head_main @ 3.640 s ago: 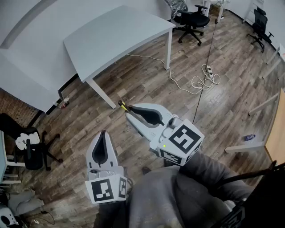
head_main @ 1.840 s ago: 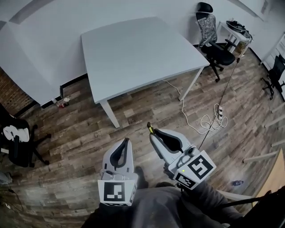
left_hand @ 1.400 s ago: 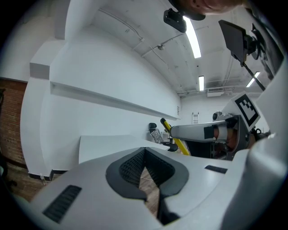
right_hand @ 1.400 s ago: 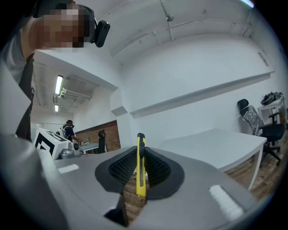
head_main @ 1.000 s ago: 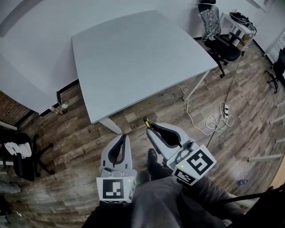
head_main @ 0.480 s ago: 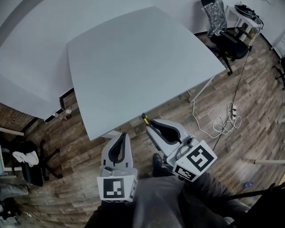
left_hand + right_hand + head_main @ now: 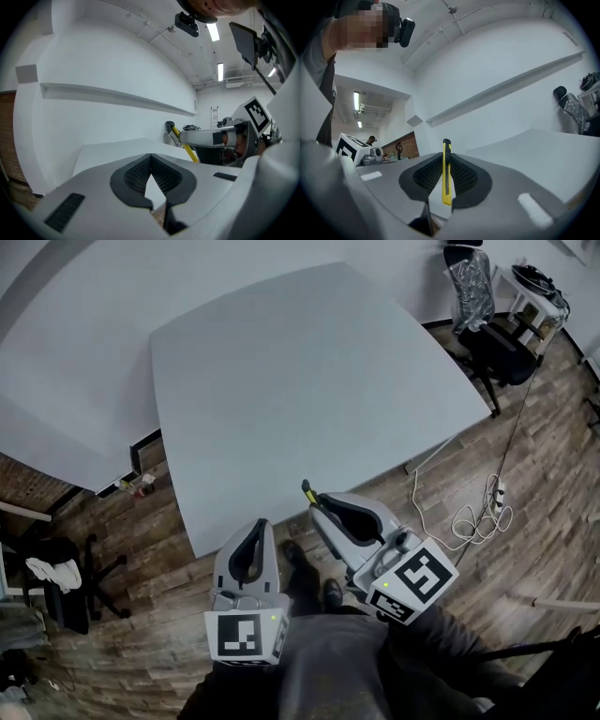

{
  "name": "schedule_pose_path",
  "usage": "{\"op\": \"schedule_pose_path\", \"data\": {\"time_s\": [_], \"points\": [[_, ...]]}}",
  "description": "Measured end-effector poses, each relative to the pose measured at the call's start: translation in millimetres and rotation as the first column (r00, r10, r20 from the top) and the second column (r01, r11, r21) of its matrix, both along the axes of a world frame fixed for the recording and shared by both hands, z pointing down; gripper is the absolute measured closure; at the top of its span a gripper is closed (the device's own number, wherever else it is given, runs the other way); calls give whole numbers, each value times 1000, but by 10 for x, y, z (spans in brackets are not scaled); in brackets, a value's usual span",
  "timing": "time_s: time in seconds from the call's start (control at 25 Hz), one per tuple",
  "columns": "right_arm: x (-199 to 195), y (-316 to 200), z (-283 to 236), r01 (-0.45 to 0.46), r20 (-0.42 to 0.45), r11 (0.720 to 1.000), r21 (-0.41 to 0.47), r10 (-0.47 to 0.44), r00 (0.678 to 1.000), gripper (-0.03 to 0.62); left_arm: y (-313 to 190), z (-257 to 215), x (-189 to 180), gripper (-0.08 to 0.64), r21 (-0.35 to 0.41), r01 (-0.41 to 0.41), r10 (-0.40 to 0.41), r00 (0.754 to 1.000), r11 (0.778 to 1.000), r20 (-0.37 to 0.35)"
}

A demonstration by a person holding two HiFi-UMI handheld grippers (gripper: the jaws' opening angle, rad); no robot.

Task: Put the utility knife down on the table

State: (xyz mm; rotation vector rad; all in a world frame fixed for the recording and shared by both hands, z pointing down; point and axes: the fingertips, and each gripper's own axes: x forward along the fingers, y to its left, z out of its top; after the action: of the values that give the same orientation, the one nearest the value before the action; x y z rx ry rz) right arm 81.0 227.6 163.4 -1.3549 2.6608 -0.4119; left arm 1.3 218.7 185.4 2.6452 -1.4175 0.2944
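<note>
Right gripper [image 7: 315, 504] is clamped on the utility knife [image 7: 446, 174], which stands upright between the pads, black end up. The knife is in the air at the near edge of the table [image 7: 281, 381], not touching it. Left gripper [image 7: 151, 158] is closed on nothing, just left of the right one.

To do it well: probably carry farther over the tabletop, lower until the knife lies flat, then release, so it doesn't drop off the near edge.

Head view gives the knife's place over the table but only its tip; the right gripper view shows the grip itself; the left gripper view shows it side-on.
</note>
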Motion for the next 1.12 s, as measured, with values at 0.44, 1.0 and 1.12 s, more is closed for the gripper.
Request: {"op": "schedule_pose_path", "data": {"time_s": [0.44,1.0,1.12], "points": [[-228,-1193,291,18,-11,998,-65,-19,1000,541,-1238,273,-183,557,-55,10,-11,1000,998,-13],[-749,-2462,358,54,-57,994,-100,-60,997,541,-2401,362,-670,557,-91,20,-24,999,996,-44],[-801,-2596,342,60,-61,994,-96,-66,996,541,-2530,390,-707,557,-99,26,-31,998,995,-48]]}}
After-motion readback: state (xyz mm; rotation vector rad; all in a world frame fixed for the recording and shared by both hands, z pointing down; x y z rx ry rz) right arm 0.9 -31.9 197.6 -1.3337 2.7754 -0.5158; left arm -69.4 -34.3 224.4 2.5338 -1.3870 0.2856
